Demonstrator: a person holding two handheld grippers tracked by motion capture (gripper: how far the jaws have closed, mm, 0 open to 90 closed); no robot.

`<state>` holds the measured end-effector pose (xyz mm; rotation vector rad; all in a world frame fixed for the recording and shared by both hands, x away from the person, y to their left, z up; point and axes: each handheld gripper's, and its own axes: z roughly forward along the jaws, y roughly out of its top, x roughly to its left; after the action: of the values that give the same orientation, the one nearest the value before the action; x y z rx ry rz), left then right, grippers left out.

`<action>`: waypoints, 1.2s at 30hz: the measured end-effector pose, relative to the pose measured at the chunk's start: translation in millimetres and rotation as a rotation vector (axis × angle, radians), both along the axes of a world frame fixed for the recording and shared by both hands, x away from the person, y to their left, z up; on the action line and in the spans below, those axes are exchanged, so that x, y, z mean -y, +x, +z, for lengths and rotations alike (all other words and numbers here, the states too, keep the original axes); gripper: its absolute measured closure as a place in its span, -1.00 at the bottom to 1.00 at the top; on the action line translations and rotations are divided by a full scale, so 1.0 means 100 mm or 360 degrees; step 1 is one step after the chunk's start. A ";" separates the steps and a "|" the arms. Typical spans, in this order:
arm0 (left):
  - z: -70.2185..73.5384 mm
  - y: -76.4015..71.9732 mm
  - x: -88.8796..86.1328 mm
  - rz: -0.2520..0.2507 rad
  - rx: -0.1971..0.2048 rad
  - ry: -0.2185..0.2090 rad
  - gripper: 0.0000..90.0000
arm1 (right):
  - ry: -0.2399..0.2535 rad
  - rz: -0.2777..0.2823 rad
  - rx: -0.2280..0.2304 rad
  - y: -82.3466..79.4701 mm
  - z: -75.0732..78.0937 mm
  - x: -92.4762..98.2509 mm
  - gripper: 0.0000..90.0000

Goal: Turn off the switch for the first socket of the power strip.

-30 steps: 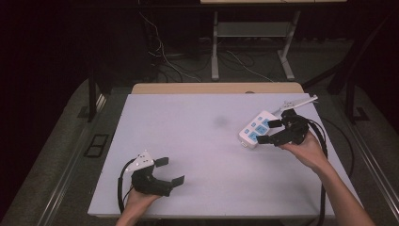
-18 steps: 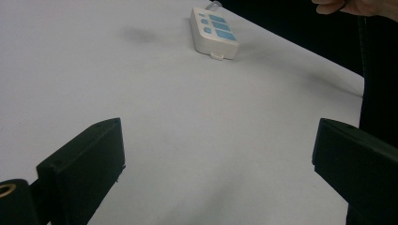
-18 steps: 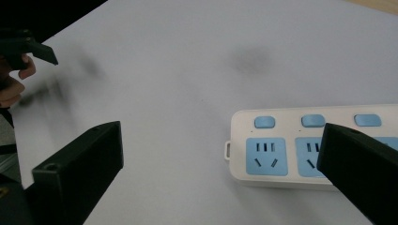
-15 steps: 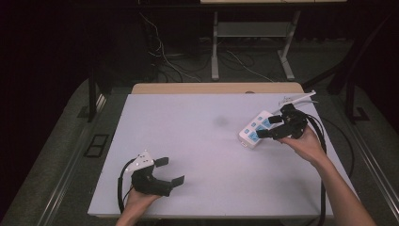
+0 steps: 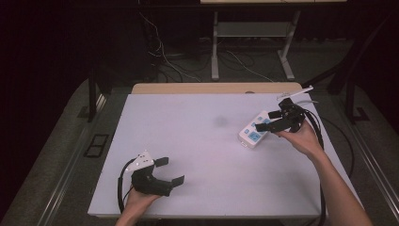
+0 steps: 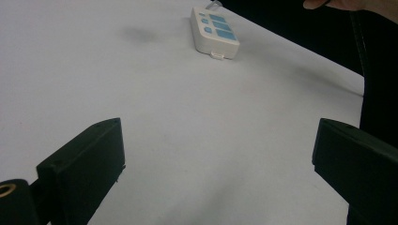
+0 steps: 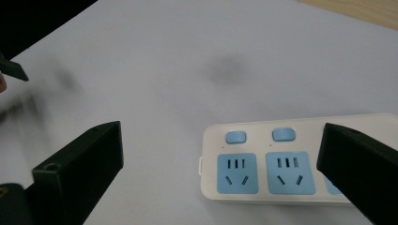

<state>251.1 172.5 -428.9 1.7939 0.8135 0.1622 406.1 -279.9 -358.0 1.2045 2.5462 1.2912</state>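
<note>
White power strip [image 5: 256, 130] with blue sockets lying flat on white table [image 5: 202, 155], toward far right corner, long axis slanted. Right gripper [image 5: 275, 120] directly over strip's far end, jaws spread wide, nothing clamped. In right gripper view: strip [image 7: 291, 164] under and between the jaws, one jaw overlapping its far end, two blue switches [image 7: 236, 137] and two sockets visible, near short end free. Contact with strip: cannot tell, likely hovering just above. Left gripper [image 5: 165, 171] well away from strip, at near left part of table, jaws also wide apart, empty, resting low. In left gripper view: strip [image 6: 215, 33] far ahead, small tab at its near end, person's hand [image 6: 352, 3] just beyond it. Dark smudge [image 5: 220, 120] on table just left of strip.

Risks, judged from here:
- Closing along the long axis instead of across: too wide for the jaws, slips off or skids on smooth table.
- Grabbing at one end only: strip pivots, droops, drops.
- Jaw tip pressing a switch or into a socket slot: toggled switch, poor hold.
- Strip's cable behind far end possibly snagging with gripper's own cable [image 5: 324, 141] near it.
- Strip close to table's right edge: a push could send it off.
</note>
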 end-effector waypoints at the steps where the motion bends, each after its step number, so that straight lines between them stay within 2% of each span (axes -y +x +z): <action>1: 0.00 0.00 0.00 0.0001 0.0000 -0.0002 -0.97 | 0.0002 -0.0007 0.0001 0.01 0.00 0.00 -0.99; 7: 0.00 0.00 0.00 0.0003 0.0000 -0.0005 -0.97 | 0.0000 -0.0048 -0.0008 0.11 -0.01 0.02 -0.99; 21: 0.00 0.00 -0.02 0.0002 0.0003 -0.0006 -0.97 | 0.0129 -0.0199 -0.0016 0.28 -0.07 0.19 -0.99; 24: 0.00 0.00 -0.02 0.0001 0.0002 -0.0007 -0.97 | 0.0120 -0.0234 -0.0019 0.32 -0.11 0.23 -0.99; 34: 0.00 0.01 -0.02 -0.0001 0.0003 -0.0001 -0.97 | 0.0090 -0.0271 -0.0049 0.41 -0.22 0.26 -0.99; 35: 0.00 0.01 -0.02 -0.0001 0.0002 -0.0001 -0.97 | 0.0093 -0.0270 -0.0048 0.42 -0.24 0.26 -0.84; 36: 0.00 0.01 -0.02 -0.0001 0.0003 -0.0001 -0.97 | 0.0090 -0.0271 -0.0042 0.43 -0.25 0.26 -0.84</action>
<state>252.3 174.3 -428.8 1.7933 0.8119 0.1631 448.8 -306.2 -382.6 1.4229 2.3780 1.3252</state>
